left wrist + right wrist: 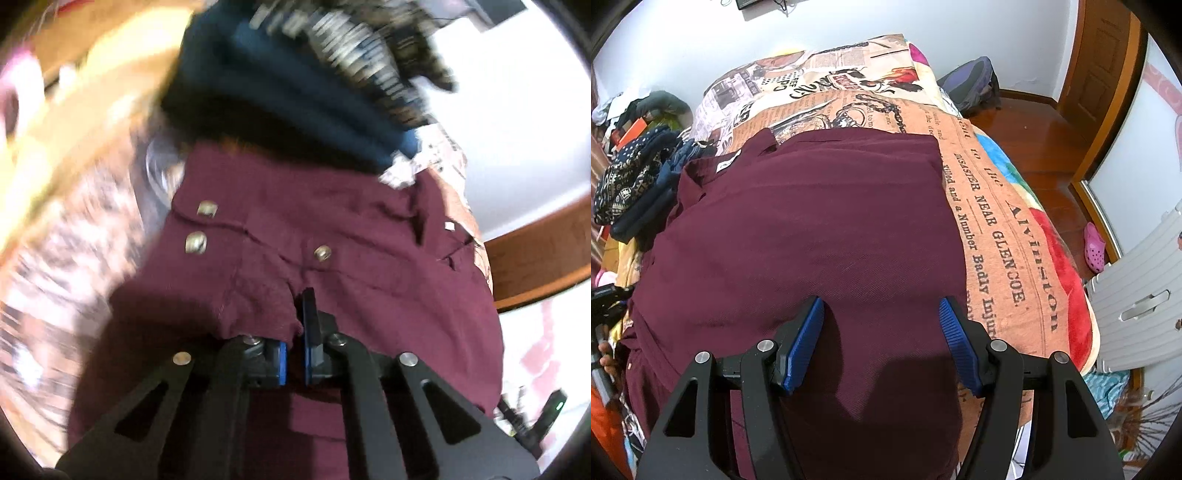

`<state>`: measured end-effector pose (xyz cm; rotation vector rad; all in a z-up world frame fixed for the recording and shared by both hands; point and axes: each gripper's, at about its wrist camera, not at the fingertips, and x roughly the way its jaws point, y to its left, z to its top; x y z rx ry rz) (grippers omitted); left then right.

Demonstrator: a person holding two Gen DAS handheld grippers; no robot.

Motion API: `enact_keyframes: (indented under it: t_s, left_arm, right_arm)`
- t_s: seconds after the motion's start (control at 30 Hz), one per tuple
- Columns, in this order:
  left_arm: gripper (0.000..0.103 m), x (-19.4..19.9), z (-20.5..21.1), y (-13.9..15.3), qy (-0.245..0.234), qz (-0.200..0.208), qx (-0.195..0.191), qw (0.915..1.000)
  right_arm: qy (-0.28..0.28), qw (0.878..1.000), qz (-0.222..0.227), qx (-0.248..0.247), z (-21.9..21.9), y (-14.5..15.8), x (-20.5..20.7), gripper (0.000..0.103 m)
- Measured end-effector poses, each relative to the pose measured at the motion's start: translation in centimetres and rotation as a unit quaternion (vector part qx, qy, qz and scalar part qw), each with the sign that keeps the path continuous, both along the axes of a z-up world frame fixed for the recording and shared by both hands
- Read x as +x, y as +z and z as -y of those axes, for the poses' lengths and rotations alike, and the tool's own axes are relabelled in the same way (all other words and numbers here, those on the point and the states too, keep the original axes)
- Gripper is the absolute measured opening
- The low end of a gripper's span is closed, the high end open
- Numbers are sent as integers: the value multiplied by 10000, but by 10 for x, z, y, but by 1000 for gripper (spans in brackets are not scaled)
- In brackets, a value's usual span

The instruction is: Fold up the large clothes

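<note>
Left gripper pinching the shirt's edge, right gripper spread and empty above it.

Left wrist view: the left gripper (295,325) is clenched on a bunched edge of the maroon shirt (332,229) near its snaps (195,242); the bite looks thin, so a quick pull could slip it free or drag the dark clothes (266,81) along. Right wrist view: the right gripper (881,345) hangs released over the shirt (812,221), which lies flat on the blanket (997,206); with nothing pinning it, the whole shirt may slide.
</note>
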<state>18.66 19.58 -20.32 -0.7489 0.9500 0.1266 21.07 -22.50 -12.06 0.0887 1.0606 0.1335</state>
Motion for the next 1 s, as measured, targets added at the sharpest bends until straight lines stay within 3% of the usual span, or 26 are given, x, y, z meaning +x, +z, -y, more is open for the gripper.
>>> enact_keyframes:
  t_s: [0.13, 0.23, 0.4, 0.57, 0.83, 0.87, 1.0]
  left_arm:
    - [4, -13, 3, 41, -111, 429, 375, 9983]
    - [4, -26, 2, 49, -227, 475, 520, 9973]
    - [14, -34, 2, 14, -404, -67, 590, 9974]
    - [16, -40, 8, -25, -619, -427, 437, 9962]
    - [20, -55, 9, -17, -877, -443, 553, 9936]
    - [30, -58, 8, -15, -887, -485, 583, 9932]
    - [31, -76, 3, -5, -973, -435, 632, 9923]
  right_arm:
    - [31, 10000, 18, -67, -2, -1, 1, 61]
    - [21, 10000, 40, -76, -3, -1, -1, 61]
    - [0, 10000, 50, -35, -1, -2, -1, 61]
    - [16, 10000, 31, -68, -1, -2, -2, 61]
    - [-11, 10000, 32, -81, -2, 2, 3, 61]
    - [-18, 10000, 46, -69, -2, 3, 3, 61]
    - [-100, 9999, 115, 15, 1, 8, 8, 61]
